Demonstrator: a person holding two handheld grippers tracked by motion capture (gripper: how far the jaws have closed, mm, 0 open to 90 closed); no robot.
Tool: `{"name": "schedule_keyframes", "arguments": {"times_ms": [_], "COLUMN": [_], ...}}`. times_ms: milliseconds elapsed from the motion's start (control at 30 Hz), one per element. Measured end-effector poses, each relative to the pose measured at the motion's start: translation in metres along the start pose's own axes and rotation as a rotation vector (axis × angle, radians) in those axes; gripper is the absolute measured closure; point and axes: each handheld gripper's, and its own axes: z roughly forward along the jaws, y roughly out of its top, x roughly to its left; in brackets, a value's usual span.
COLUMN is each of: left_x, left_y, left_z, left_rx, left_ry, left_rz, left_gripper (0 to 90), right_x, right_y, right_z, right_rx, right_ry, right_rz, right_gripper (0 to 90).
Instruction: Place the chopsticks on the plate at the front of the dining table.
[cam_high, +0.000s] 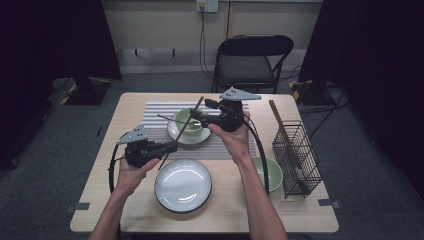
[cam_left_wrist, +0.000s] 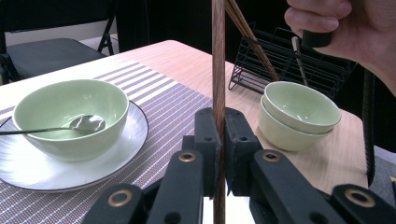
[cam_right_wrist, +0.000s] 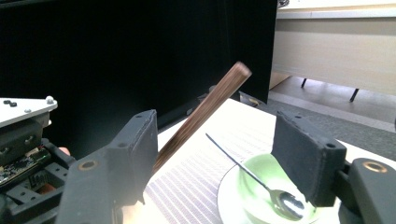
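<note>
Wooden table (cam_high: 130, 107) under both grippers. Left gripper (cam_left_wrist: 218, 135) jaws squeeze a brown chopstick (cam_left_wrist: 218, 70). Right gripper (cam_right_wrist: 215, 154) jaws stand wide apart, with the chopstick between them, by one jaw.

The high view is dim and soft, its corners sinking into near-black curtains; light falls from above onto the table (cam_high: 130, 200), and the large plate (cam_high: 183, 185) carries a pale glare along its rim; shadows under the things are faint. The left gripper view is brighter and fairly sharp on the green bowl (cam_left_wrist: 70, 116), though the close black jaws blur slightly. The right gripper view is overexposed; the placemat (cam_right_wrist: 205, 186) washes out white, and the chopstick (cam_right_wrist: 205, 109) is blurred.
</note>
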Motion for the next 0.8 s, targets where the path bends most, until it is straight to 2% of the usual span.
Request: {"name": "schedule_keyframes", "arguments": {"times_ms": [233, 400, 800], "left_x": [0.0, -0.001, 0.001], "left_y": [0.0, 0.0, 0.001], "left_z": [0.0, -0.001, -0.003], "left_rx": [0.007, -0.001, -0.002], "left_ry": [0.004, 0.005, 0.013], "left_rz": [0.008, -0.006, 0.001], "left_gripper": [85.4, 85.4, 85.4], "right_x": [-0.007, -0.01, -0.014], "right_y": [0.0, -0.003, -0.007], "right_z": [-0.003, -0.003, -0.004], "right_rx": [0.005, 0.012, 0.019], "right_ry": [-0.018, -0.031, -0.038], "right_rz": [0.005, 0.012, 0.019], "right_gripper": [30.4, 30.5, 30.7]}}
